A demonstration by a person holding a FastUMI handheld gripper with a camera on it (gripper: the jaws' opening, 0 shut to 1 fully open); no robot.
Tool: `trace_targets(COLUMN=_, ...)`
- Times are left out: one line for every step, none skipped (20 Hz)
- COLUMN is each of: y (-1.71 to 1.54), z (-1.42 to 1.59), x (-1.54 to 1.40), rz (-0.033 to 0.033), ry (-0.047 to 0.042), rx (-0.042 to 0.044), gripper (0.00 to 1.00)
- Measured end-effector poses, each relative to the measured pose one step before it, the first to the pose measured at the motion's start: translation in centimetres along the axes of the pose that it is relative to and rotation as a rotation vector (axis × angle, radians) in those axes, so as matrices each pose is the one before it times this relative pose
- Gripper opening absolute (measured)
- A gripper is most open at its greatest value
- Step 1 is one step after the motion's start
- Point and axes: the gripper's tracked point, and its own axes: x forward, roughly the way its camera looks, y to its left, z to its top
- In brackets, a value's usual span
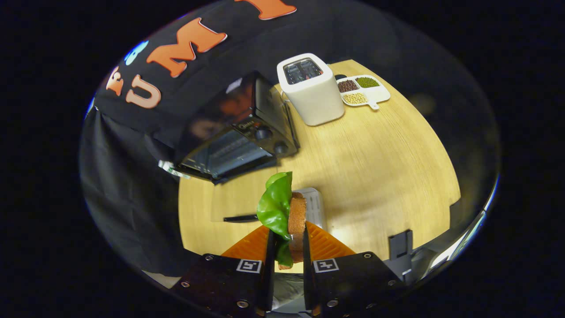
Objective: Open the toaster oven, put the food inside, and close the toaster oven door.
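The gripper (287, 240) is closed on the food (289, 216), a piece made of a green lettuce leaf (274, 205) and a brown bread slice (297, 216). Both fingers (270, 247) press against it, one on the leaf side and one on the bread side. The food stands upright between them and projects ahead of the fingertips, above the wooden table (375, 168).

The toaster oven (238, 132) sits on the table beyond the fingers, on the leaf side. Its glass door is down and open, showing the rack inside. Two control knobs (271, 140) are on its front panel.

Next to the toaster oven, on the knob side, stands a white pop-up toaster (311, 90). Past that toaster from the oven lies a white divided dish (364, 90) holding brown, green and pale beans in separate compartments.
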Motion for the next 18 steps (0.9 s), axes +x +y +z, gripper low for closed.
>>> trace_targets(y=0.963, z=-0.098, x=-0.102, rz=0.03293, ry=-0.02178, rx=0.01377, gripper=0.28)
trace_targets(y=1.043, z=-0.041, x=0.067, rz=0.03201, ry=-0.0217, rx=0.01238, gripper=0.28)
trace_targets(y=0.848, z=0.096, x=0.261, rz=0.02814, ry=-0.02794, rx=0.01576, gripper=0.28)
trace_targets(y=0.819, z=0.078, x=0.509, rz=0.02533, ry=-0.02776, rx=0.01584, gripper=0.28)
trace_targets(y=0.776, z=-0.298, x=0.566, rz=0.02883, ry=-0.02443, rx=0.02158, gripper=0.28)
trace_targets(y=0.718, z=-0.098, x=0.806, rz=0.03543, ry=-0.02745, rx=0.00248, gripper=0.28)
trace_targets(y=0.423, z=-0.222, x=0.803, rz=0.02449, ry=-0.02608, rx=0.0216, gripper=0.28)
trace_targets(y=0.389, z=-0.296, x=1.037, rz=0.03134, ry=-0.01651, rx=0.02781, gripper=0.28)
trace_targets(y=0.67, z=-0.23, x=0.98, rz=0.04703, ry=-0.02345, rx=0.03754, gripper=0.28)
trace_targets(y=0.739, z=-0.083, x=1.157, rz=0.05392, ry=-0.02798, rx=0.05509, gripper=0.28)
trace_targets(y=0.295, z=-0.482, x=1.633, rz=0.0425, ry=-0.00772, rx=0.04743, gripper=0.28)
trace_targets(y=-0.44, z=-0.197, x=1.591, rz=0.00986, ry=-0.00981, rx=0.03112, gripper=0.28)
trace_targets(y=-0.646, z=-0.217, x=1.313, rz=-0.00217, ry=-0.01225, rx=0.02675, gripper=0.28)
trace_targets(y=-0.821, z=-0.296, x=1.47, rz=-0.0059, ry=-0.00654, rx=0.0235, gripper=0.28)
trace_targets(y=-0.475, z=-0.046, x=1.35, rz=0.00094, ry=-0.02088, rx=0.01576, gripper=0.28)
trace_targets(y=0.002, z=0.169, x=1.311, rz=0.02107, ry=-0.0253, rx=0.02594, gripper=0.28)
trace_targets(y=0.334, z=-0.05, x=1.231, rz=0.03325, ry=-0.0167, rx=0.0492, gripper=0.28)
trace_targets(y=0.359, z=0.075, x=1.082, rz=0.03721, ry=-0.0158, rx=0.04876, gripper=0.28)
